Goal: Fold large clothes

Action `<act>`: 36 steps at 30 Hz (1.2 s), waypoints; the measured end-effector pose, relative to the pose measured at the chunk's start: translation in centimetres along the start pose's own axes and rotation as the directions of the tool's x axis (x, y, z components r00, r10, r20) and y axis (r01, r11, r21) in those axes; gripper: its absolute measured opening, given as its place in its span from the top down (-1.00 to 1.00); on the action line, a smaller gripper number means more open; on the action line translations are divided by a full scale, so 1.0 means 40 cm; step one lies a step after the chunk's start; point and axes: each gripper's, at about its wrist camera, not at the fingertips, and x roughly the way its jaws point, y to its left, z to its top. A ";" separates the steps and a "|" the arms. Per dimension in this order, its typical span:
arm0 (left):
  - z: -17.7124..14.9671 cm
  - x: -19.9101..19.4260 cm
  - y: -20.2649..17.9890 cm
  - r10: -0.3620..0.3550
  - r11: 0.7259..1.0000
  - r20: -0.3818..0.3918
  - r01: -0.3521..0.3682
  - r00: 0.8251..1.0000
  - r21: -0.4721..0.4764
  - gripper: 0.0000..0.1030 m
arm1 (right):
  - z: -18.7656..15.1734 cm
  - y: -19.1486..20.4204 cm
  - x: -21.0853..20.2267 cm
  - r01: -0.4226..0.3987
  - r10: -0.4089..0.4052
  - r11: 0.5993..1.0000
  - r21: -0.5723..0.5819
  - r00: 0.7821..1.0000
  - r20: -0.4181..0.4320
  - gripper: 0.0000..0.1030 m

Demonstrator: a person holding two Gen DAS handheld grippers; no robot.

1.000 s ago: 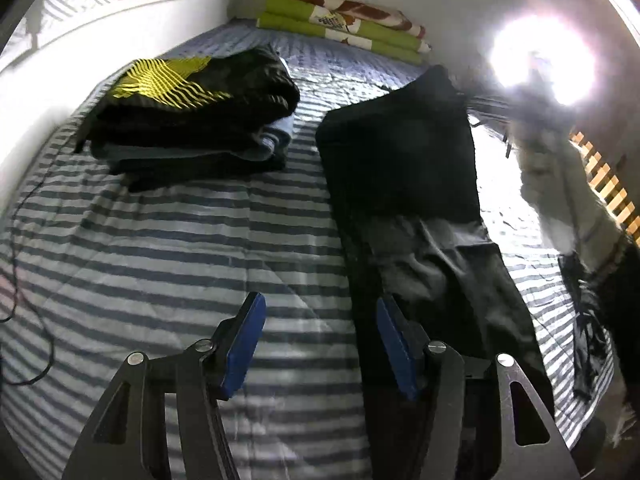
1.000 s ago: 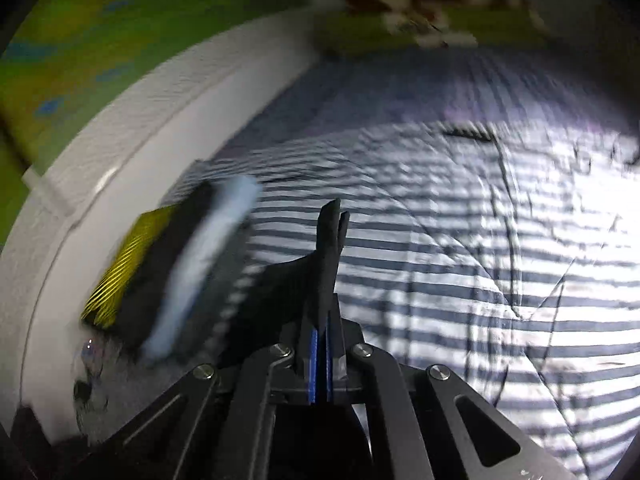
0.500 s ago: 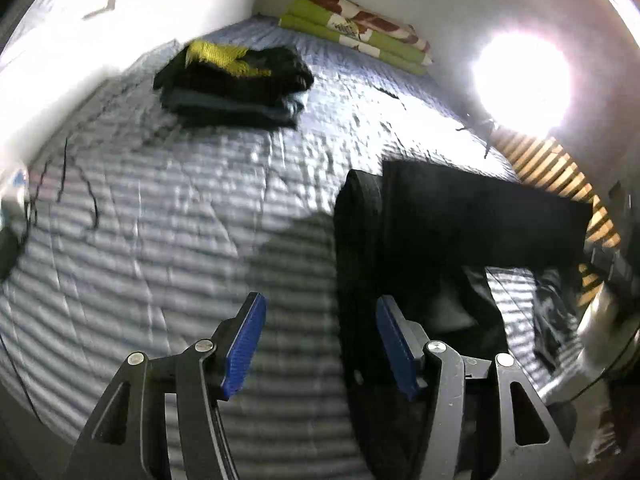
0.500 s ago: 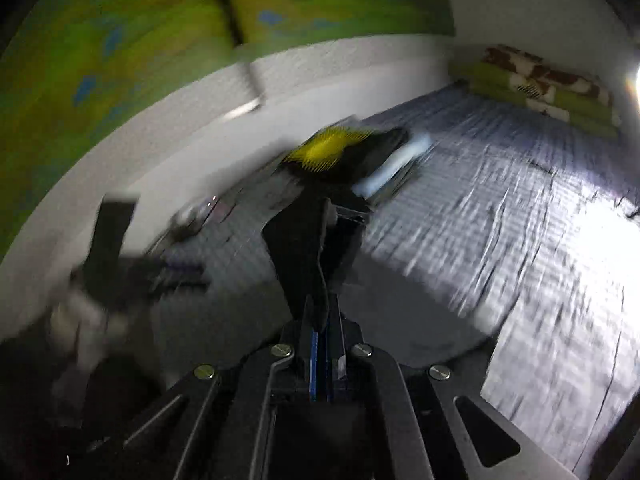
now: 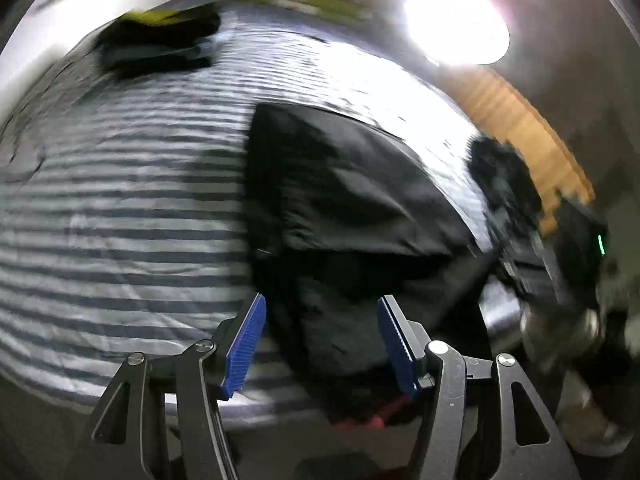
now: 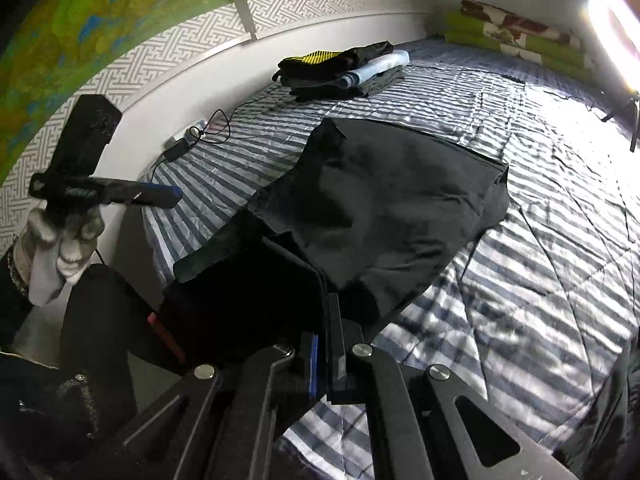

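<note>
a blue-and-white striped quilted bedspread (image 6: 540,240) covers the bed. behind it, a white wall panel with a grey fret-pattern band (image 6: 168,52) under a green and yellow mural (image 6: 100,4). a bright round lamp (image 5: 456,24) glares beside orange wooden slats (image 5: 516,120).

Matt black cloth garment (image 6: 384,200) on a quilted striped cloth bedcover (image 6: 560,240); ribbed blue plastic tong pads (image 5: 245,344).

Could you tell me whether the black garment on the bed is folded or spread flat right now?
Folded over: the black garment lies doubled on the striped bed, a layered edge showing.
</note>
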 end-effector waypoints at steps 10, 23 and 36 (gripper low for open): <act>-0.079 0.127 -0.251 0.141 0.882 -0.089 -0.084 0.986 0.464 -0.57 | 0.007 -0.051 -0.005 -0.079 0.080 0.984 0.161 0.997 0.001 0.96; -0.077 0.085 -0.217 0.215 0.849 0.002 -0.188 0.977 0.493 0.92 | -0.006 -0.024 -0.027 -0.148 0.147 0.976 0.163 0.989 0.017 0.96; -0.108 -0.012 -0.178 0.037 0.932 -0.115 0.007 0.993 0.362 0.06 | -0.085 0.017 -0.136 -0.091 0.095 0.995 0.036 0.986 -0.136 0.45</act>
